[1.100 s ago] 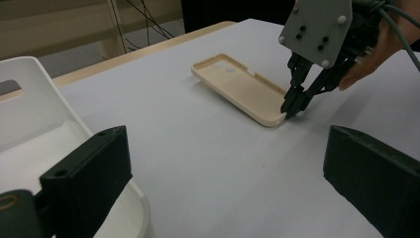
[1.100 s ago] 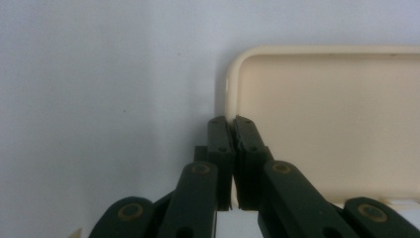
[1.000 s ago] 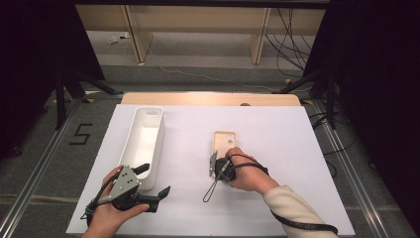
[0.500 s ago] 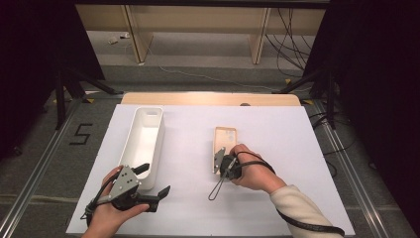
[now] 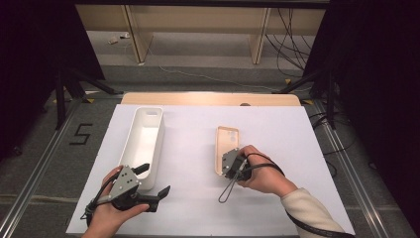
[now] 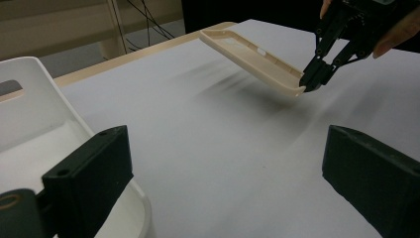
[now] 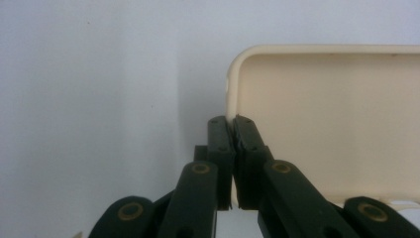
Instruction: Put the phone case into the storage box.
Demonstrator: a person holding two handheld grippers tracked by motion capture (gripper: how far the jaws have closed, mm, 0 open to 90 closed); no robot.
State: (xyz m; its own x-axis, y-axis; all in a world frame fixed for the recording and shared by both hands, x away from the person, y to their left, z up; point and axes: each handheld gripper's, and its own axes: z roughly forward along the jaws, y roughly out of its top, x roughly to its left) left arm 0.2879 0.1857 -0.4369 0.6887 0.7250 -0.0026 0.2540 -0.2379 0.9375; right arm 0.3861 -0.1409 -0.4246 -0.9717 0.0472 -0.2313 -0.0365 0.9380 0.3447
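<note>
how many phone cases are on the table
1. The phone case is right of the middle of the table, one end pinched and lifted by the right gripper. The white bin seems empty.

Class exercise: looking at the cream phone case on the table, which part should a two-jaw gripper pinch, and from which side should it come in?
Pinch the thin raised side wall of the phone case near a corner, coming from its near end. The case lies open side up, so the rim stands free for one jaw inside and one outside. The right gripper is shut on it just so, lifting that end.

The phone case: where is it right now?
In the high view, the phone case sits right of the white bin, its near edge pinched by the right tongs.
</note>
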